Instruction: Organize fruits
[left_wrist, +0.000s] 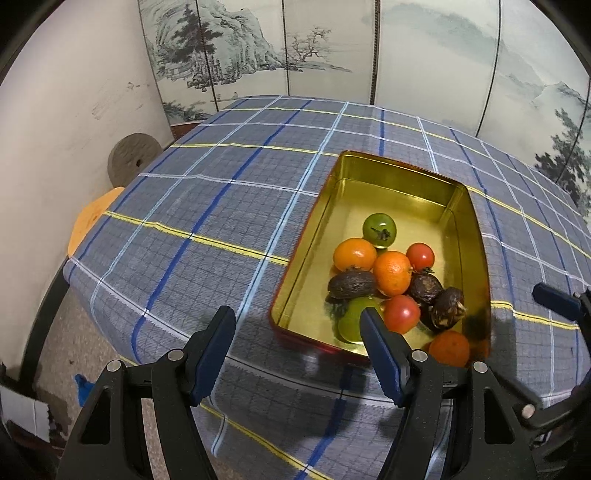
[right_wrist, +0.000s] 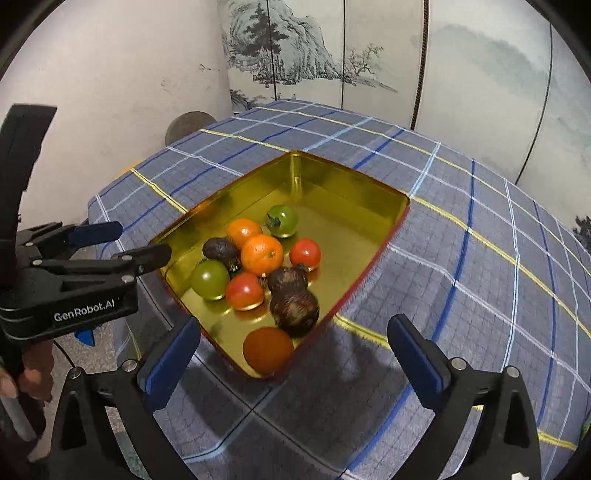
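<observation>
1. a folding screen (left_wrist: 295, 48) painted with ink mountains and pines stands at the far edge, well beyond both tongs.
2. the worktop (left_wrist: 207, 206), draped in a blue plaid cloth with yellow and white lines, spreads out ahead of and beneath both tongs.
3. a gold-lined tin (right_wrist: 332, 181) with a red outer rim lies on the cloth, its near corner just ahead of the right tongs and its near wall just beyond the right finger of the left tongs.
4. the left tongs (left_wrist: 297, 325) hover above the worktop's near edge beside the tin, jaws partly apart, nothing between them; in the right wrist view they (right_wrist: 142, 242) reach in from the left, a hand (right_wrist: 22, 380) on the grip.
5. the right tongs (right_wrist: 291, 338) hang over the tin's near corner, jaws spread wide and empty, pressing on nothing.
6. ten fruits cluster in the near half of the tin, directly ahead of the right tongs: nearest, an orange (right_wrist: 267, 349) in shadow; behind it two dark wrinkled fruits (right_wrist: 294, 308), a third dark fruit (right_wrist: 221, 250) farther left.
7. two more oranges (right_wrist: 261, 254) sit at the centre of the heap, touching.
8. two red tomatoes (right_wrist: 244, 291) and two green tomatoes (right_wrist: 209, 278) ring them; the farthest green one (right_wrist: 282, 220) lies apart toward the bare far half.
</observation>
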